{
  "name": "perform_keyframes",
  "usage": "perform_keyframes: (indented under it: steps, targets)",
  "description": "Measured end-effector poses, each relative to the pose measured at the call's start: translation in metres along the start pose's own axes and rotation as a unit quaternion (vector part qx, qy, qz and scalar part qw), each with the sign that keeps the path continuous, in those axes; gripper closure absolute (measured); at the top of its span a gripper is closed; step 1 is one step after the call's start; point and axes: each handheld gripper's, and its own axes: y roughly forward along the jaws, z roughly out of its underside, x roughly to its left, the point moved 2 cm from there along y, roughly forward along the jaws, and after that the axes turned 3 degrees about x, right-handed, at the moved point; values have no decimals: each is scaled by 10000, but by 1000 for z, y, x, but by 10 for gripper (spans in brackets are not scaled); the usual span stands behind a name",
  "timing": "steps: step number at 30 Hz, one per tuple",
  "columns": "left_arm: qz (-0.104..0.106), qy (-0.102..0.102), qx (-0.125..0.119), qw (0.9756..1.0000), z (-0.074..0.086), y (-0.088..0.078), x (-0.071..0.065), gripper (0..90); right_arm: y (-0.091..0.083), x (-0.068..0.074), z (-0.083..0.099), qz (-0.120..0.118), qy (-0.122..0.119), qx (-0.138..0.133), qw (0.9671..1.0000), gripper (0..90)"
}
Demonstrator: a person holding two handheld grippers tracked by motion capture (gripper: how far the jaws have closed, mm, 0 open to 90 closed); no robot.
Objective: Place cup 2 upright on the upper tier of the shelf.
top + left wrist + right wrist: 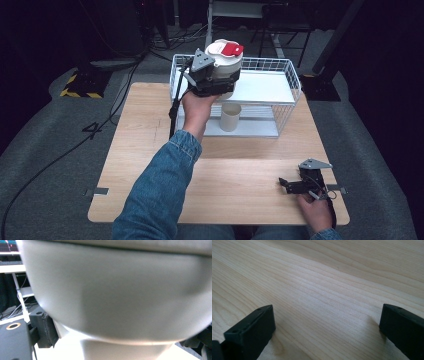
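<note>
My left tongs [216,82] squeeze the white jar [225,62] with a red lid, above the wire basket [287,75]. My right tongs [286,184] rest wide apart on the table [240,175].

Wire rack [287,82] stands at far side of table [150,150], right of centre. Cup [230,117] upright on rack's lower shelf [260,127], under upper shelf [265,87]. Canister [225,62] held above rack's left end, over upper shelf, directly above cup. Left gripper [210,82] at canister's near-left side, fingers [45,327] against its wall. Right gripper [292,184] rests low at table's near right corner, well apart from rack, fingers [252,330] spread over bare tabletop.
</note>
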Motion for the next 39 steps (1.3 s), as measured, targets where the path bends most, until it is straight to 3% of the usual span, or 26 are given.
perform_keyframes:
  steps: [18,30,39]
  targets:
    - [-379,88,62,9992,-6,41,3,126,0,0,0,0,-14,10,10000,5]
    - [-502,-194,215,9983,1,62,10,126,0,0,0,0,-14,9,10000,5]
    - [-534,-203,287,9980,6,68,9,126,0,0,0,13,-15,3,10000,5]
